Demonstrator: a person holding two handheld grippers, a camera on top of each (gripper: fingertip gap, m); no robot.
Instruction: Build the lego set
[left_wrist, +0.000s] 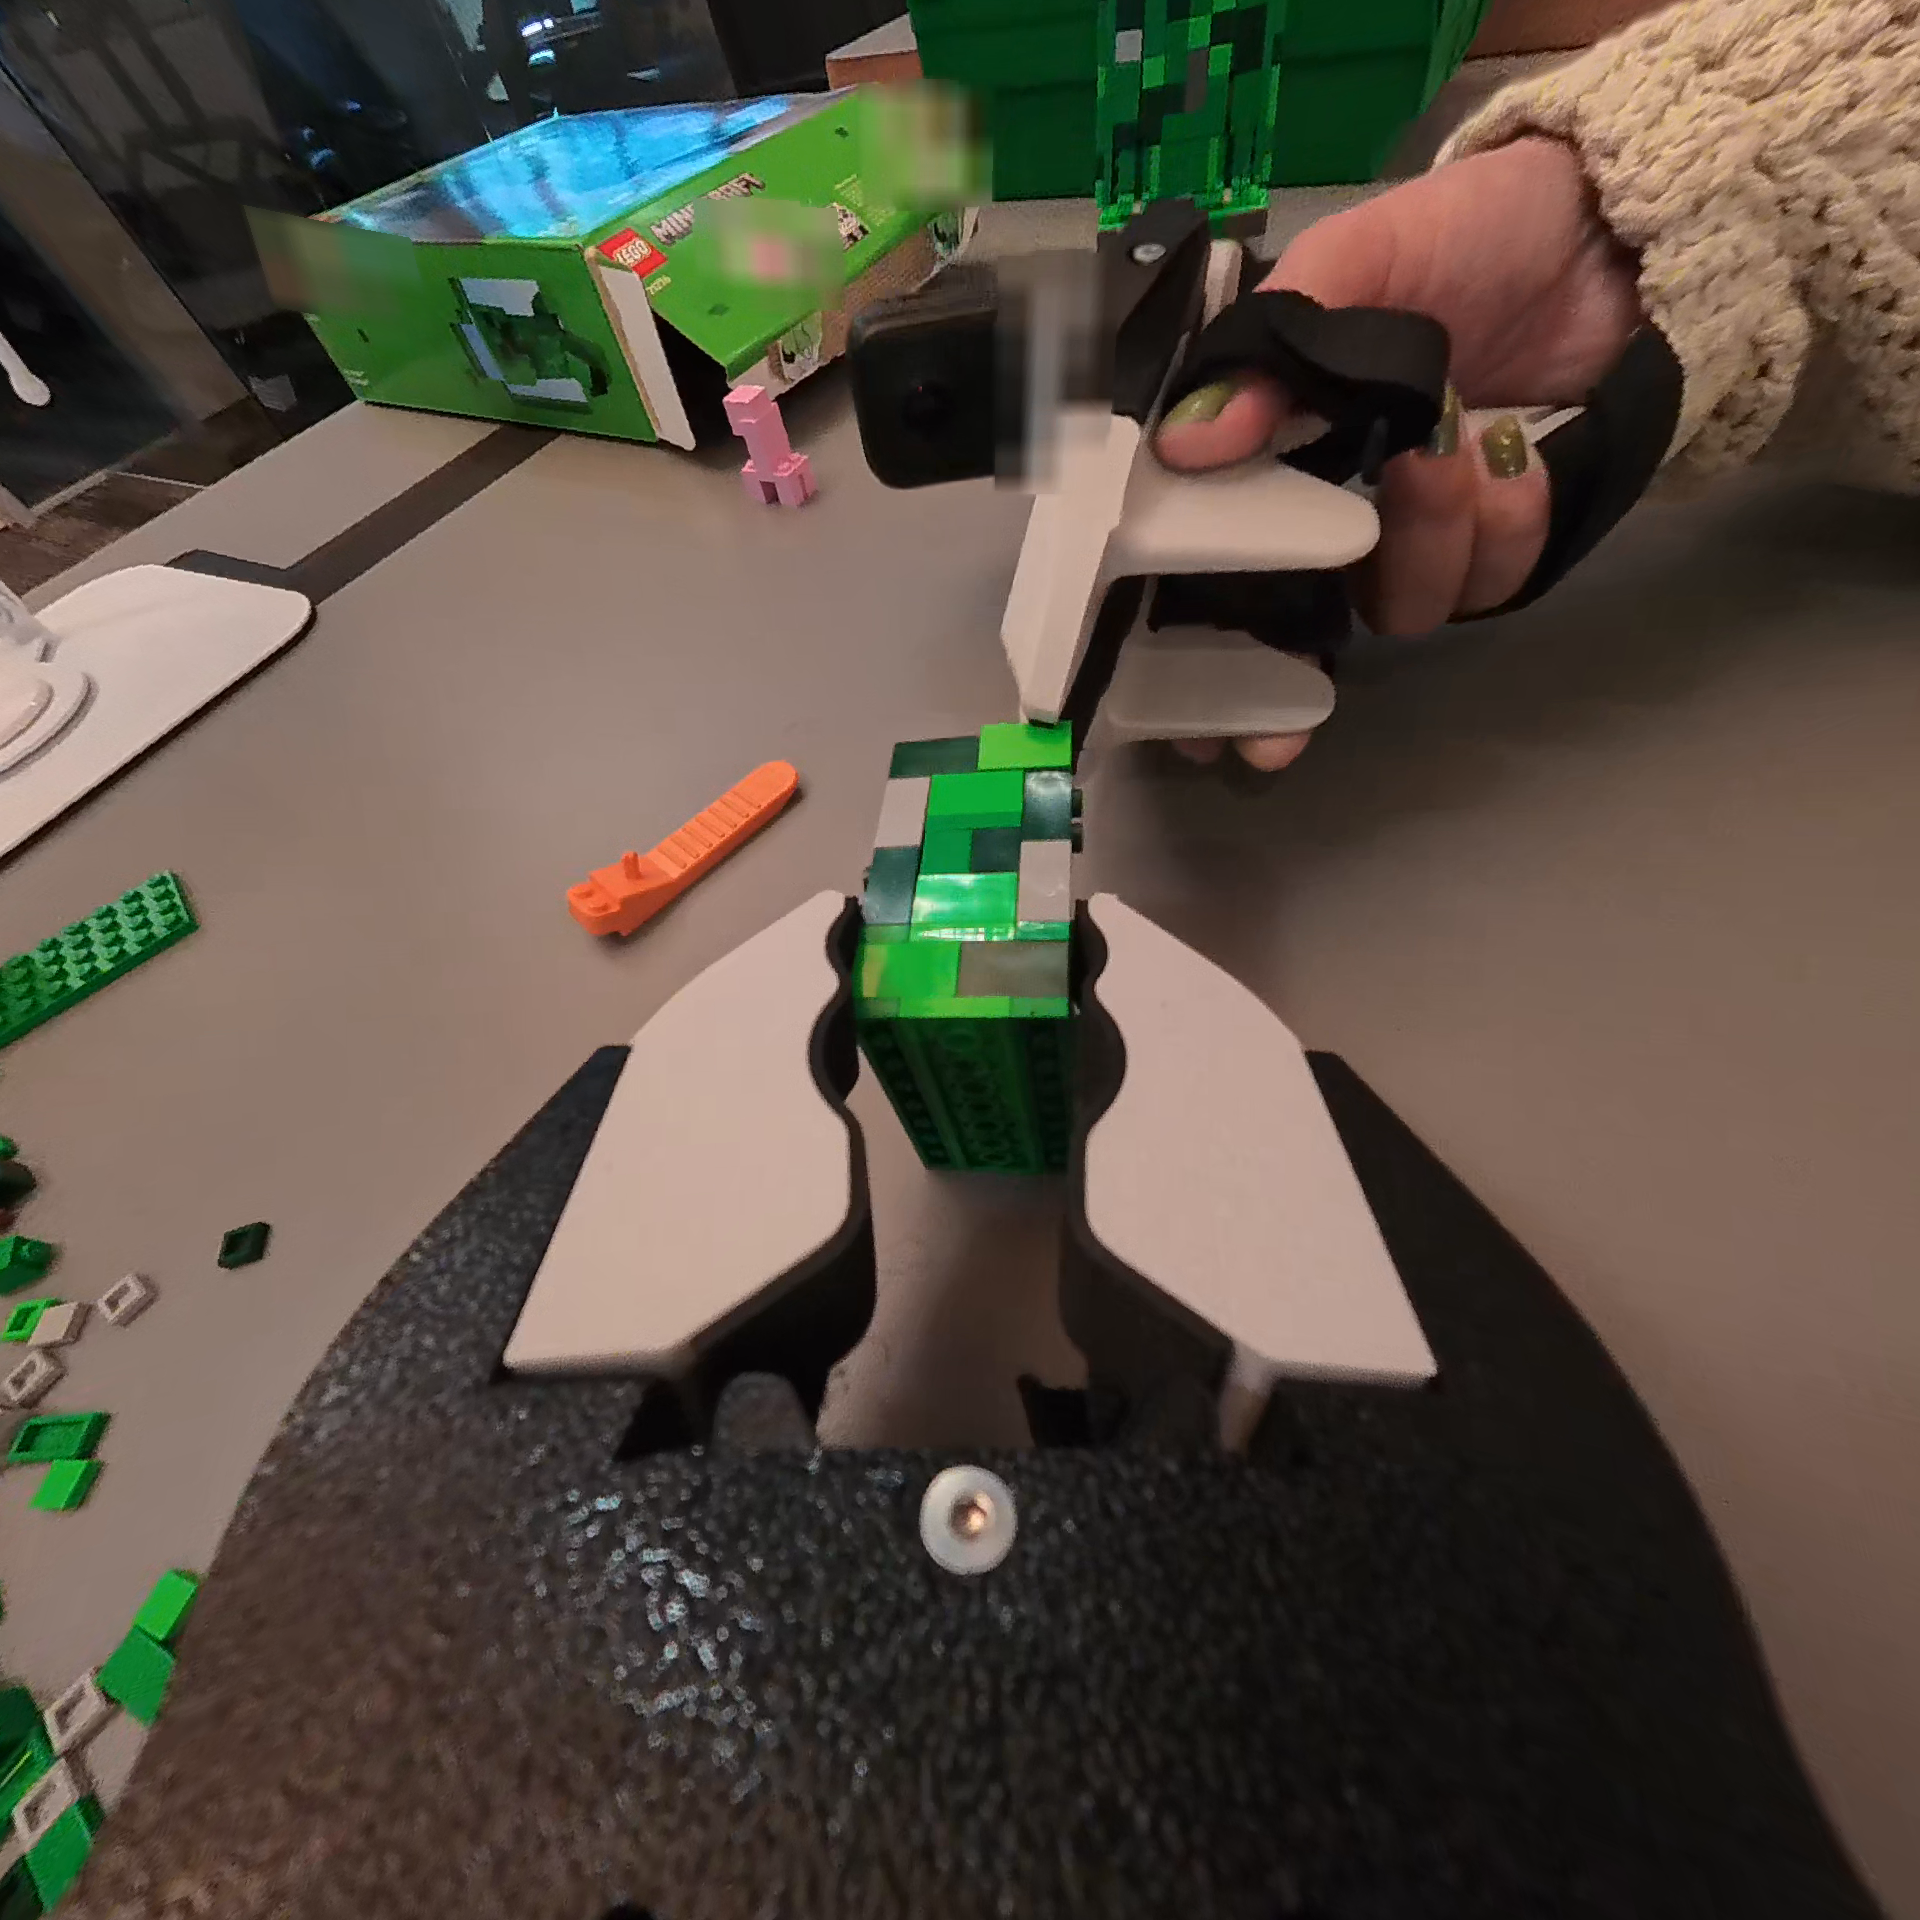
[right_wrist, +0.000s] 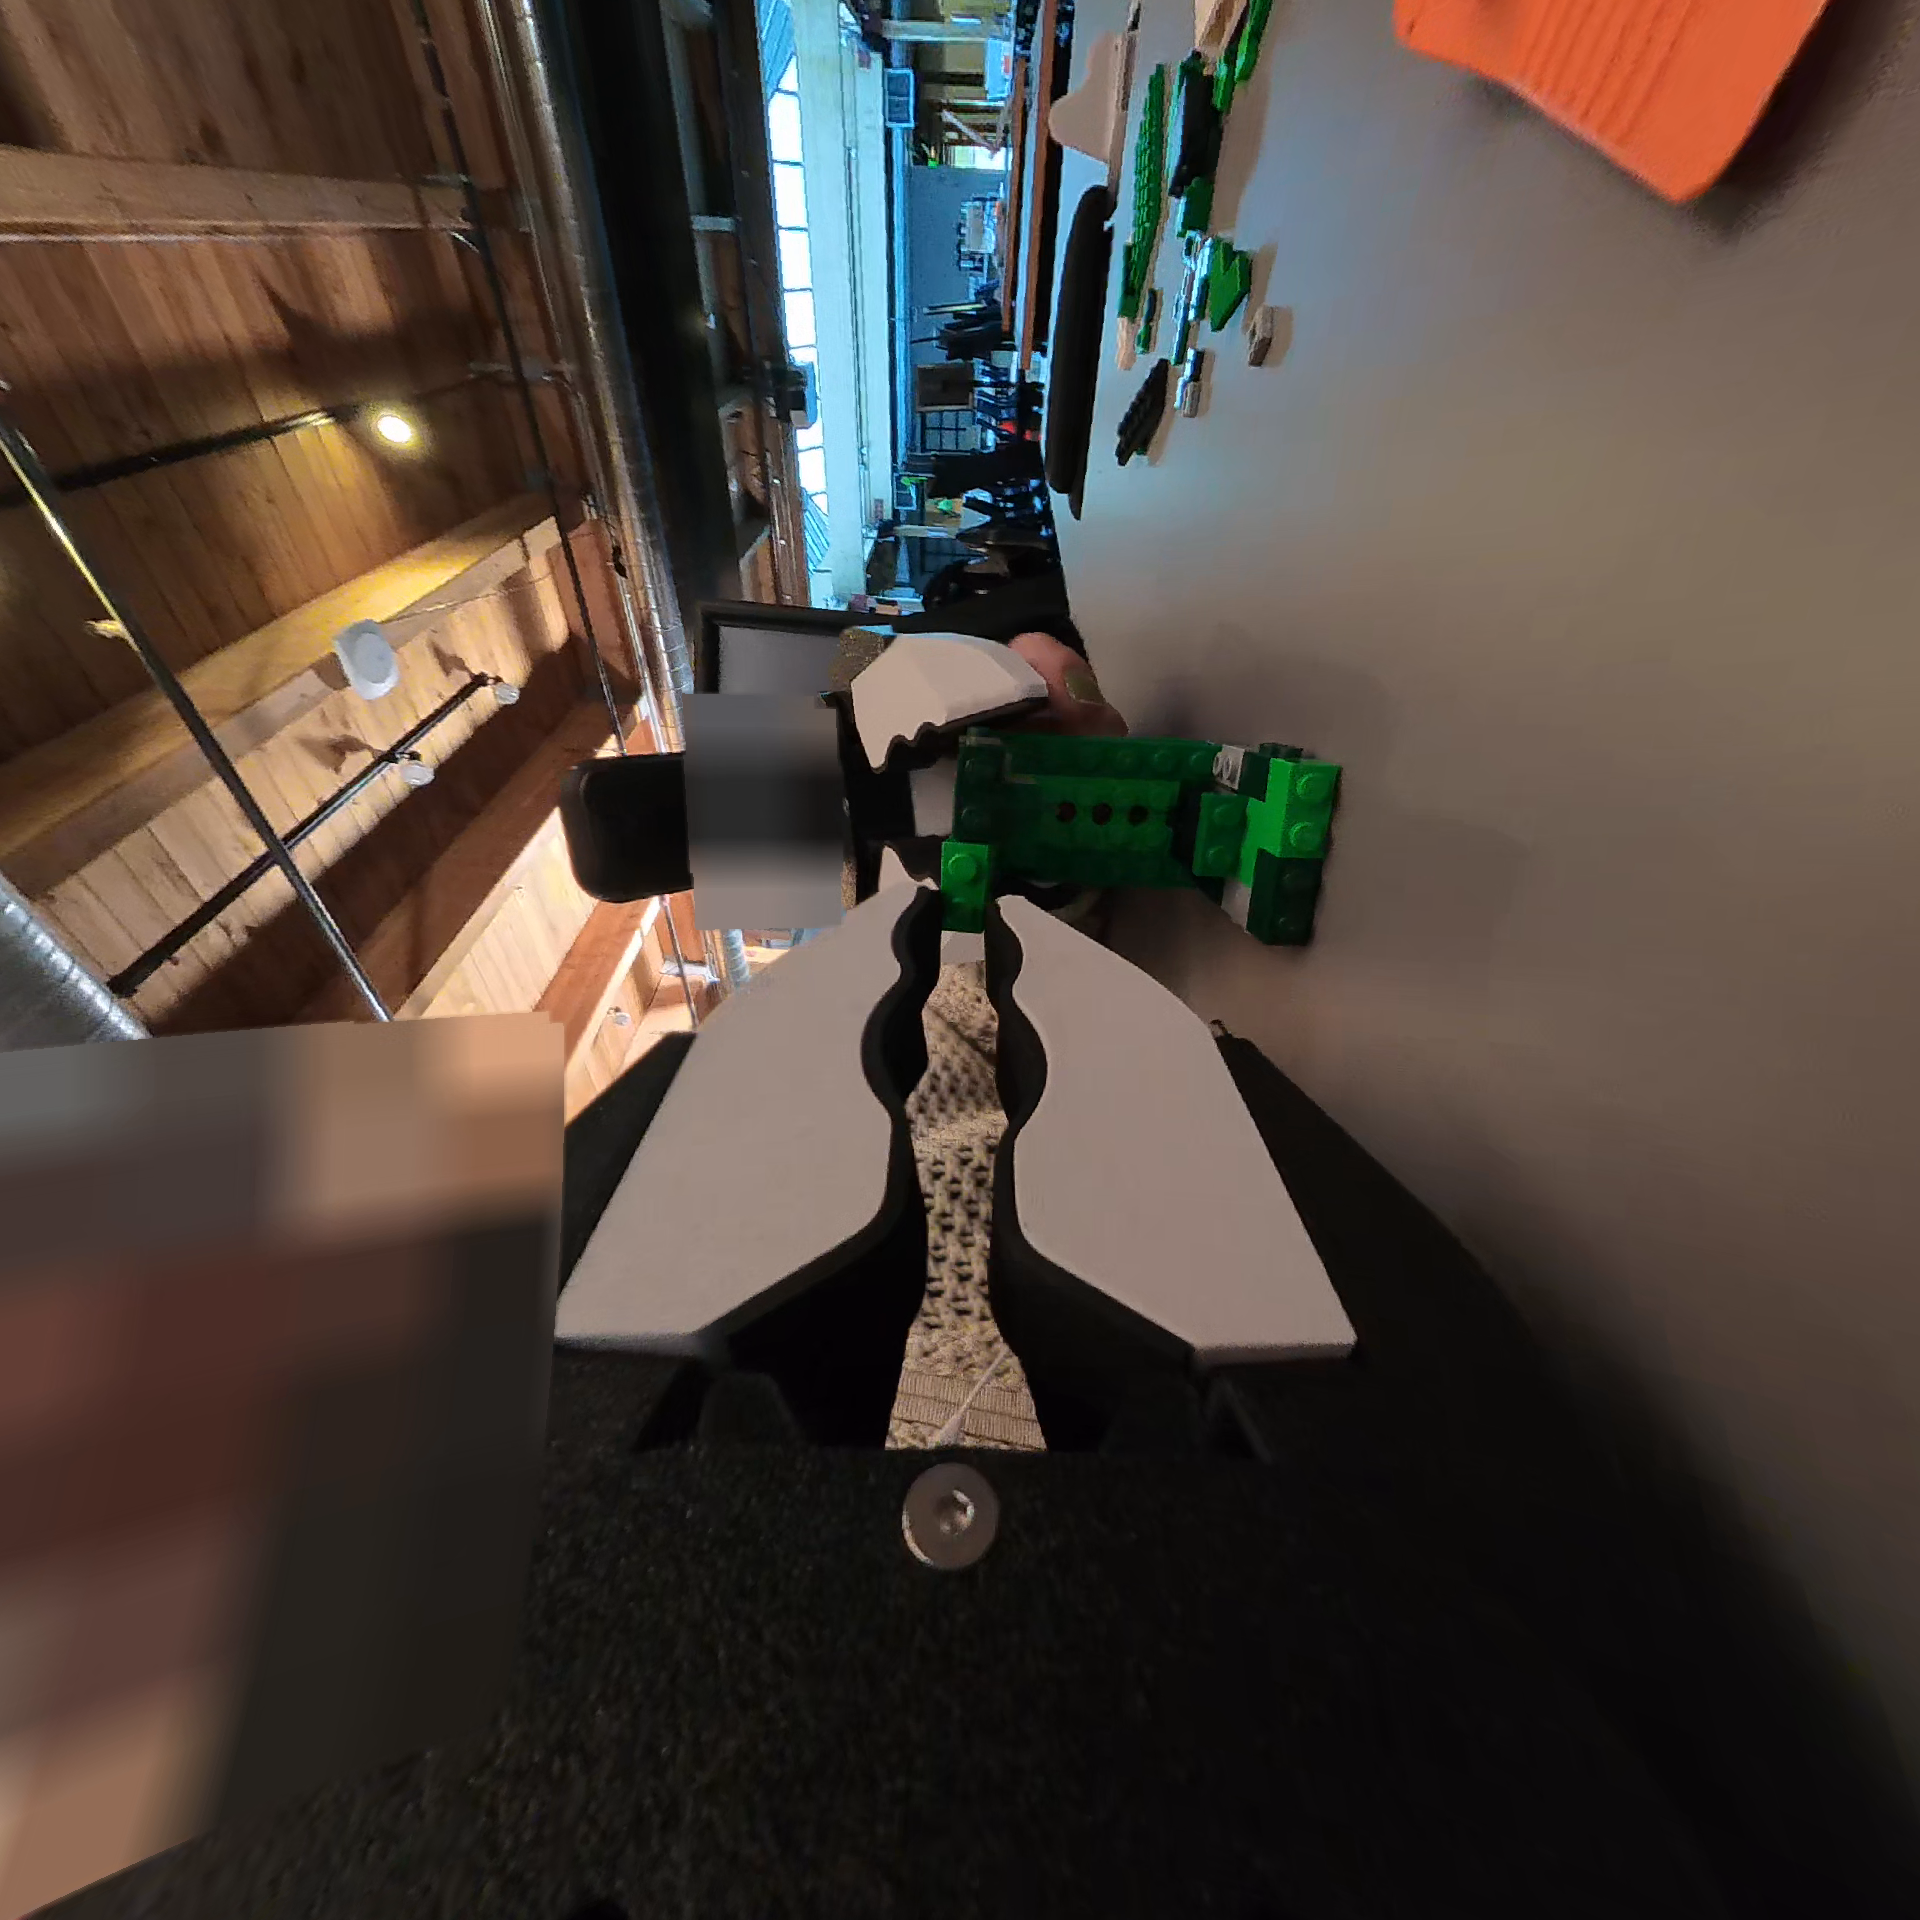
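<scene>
We are mid-assembly: our left hand-held gripper (left_wrist: 971, 935) pinches the green block build (left_wrist: 971, 883) at frame centre, its far end resting on the surface (left_wrist: 1455, 1039). Our right hand-held gripper (right_wrist: 961, 925) pinches a bright green tile (left_wrist: 1023, 746) at the build's top, which we judge next needs pressing down squarely.

Grey table (left_wrist: 1507, 1039), white mat (left_wrist: 156, 644), wooden ceiling (right_wrist: 260, 312)

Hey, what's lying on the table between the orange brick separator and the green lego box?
Only bare grey table lies between the orange brick separator and the green lego box, as the left wrist view shows. The little pink figure stands off to the right of that stretch.
</scene>
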